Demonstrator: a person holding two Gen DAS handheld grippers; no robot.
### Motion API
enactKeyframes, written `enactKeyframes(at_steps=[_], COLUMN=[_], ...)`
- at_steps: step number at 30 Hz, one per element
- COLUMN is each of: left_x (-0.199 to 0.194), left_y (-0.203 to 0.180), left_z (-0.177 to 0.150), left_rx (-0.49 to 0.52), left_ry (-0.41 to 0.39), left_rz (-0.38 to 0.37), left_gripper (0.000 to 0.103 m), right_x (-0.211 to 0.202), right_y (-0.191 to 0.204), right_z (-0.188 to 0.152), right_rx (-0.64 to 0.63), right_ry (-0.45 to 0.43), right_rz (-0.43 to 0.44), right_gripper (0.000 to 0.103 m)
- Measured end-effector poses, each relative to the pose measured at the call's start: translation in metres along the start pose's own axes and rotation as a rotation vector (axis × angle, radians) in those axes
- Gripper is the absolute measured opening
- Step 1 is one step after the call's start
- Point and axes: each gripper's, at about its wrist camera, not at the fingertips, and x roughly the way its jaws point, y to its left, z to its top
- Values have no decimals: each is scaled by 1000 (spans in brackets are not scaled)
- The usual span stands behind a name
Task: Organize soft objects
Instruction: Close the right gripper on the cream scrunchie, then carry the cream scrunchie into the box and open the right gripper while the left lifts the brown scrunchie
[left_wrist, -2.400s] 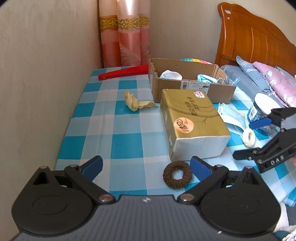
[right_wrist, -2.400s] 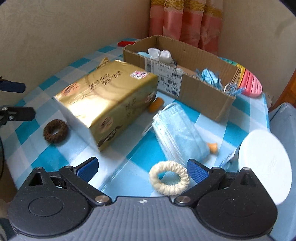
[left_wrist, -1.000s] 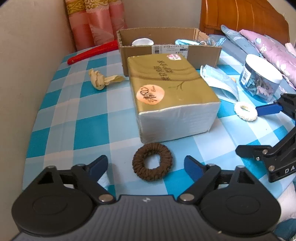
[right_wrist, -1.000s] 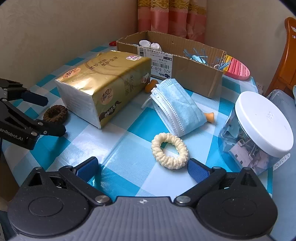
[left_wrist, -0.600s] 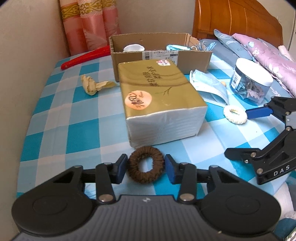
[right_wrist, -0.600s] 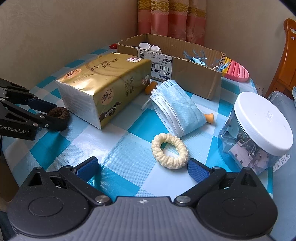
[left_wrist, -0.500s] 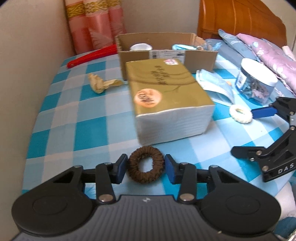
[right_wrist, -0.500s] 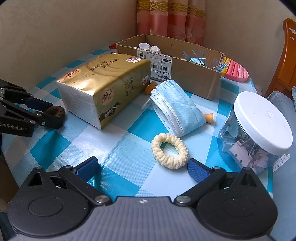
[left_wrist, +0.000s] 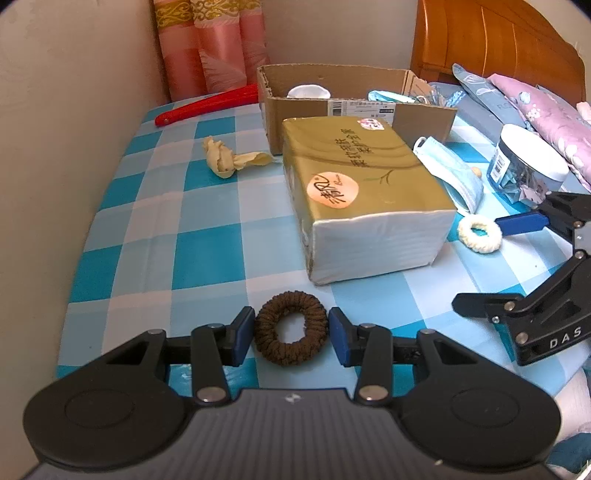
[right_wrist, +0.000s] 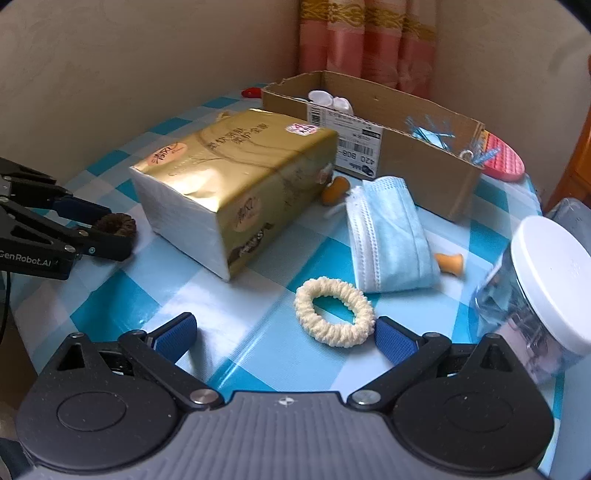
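With the left gripper (left_wrist: 291, 334) clenched on the brown hair tie (left_wrist: 291, 333) at the near table edge, lift straight up, clear the tissue pack (left_wrist: 364, 199), then carry it toward the cardboard box (left_wrist: 354, 86); the right gripper (right_wrist: 284, 334) stands released around the cream hair tie (right_wrist: 334, 312).

Both grippers, left gripper (left_wrist: 291, 338) and right gripper (right_wrist: 284, 336): black linkage arms, blue ribbed pads, silver pivot screws, ribbed grey body. White lettering "DAS" on the right one's side, "GenRobot.AI" on the left's.
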Motion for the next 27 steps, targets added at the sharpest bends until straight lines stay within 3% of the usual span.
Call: enactKeyframes(at_steps=[2,10,15,27], left_x=[0,-1,-2,-18], left_y=[1,3,4,2], left_z=[0,-1,-1,3], left_rx=[-4,-1,-1,27], left_ry=[1,1,3,-21], left_rz=[-3,7,5,-18], left_gripper=[43,43,43,39], right_x=[0,-5,-5,-30], right_y=[-1,-13,-16,-13], right_z=[2,8,10,12], right_rx=[6,45,72,47], right_ry=[-1,-7,-8,-20], right_rz=[-7,-60,-81,-94], right_gripper=[99,65,51,49])
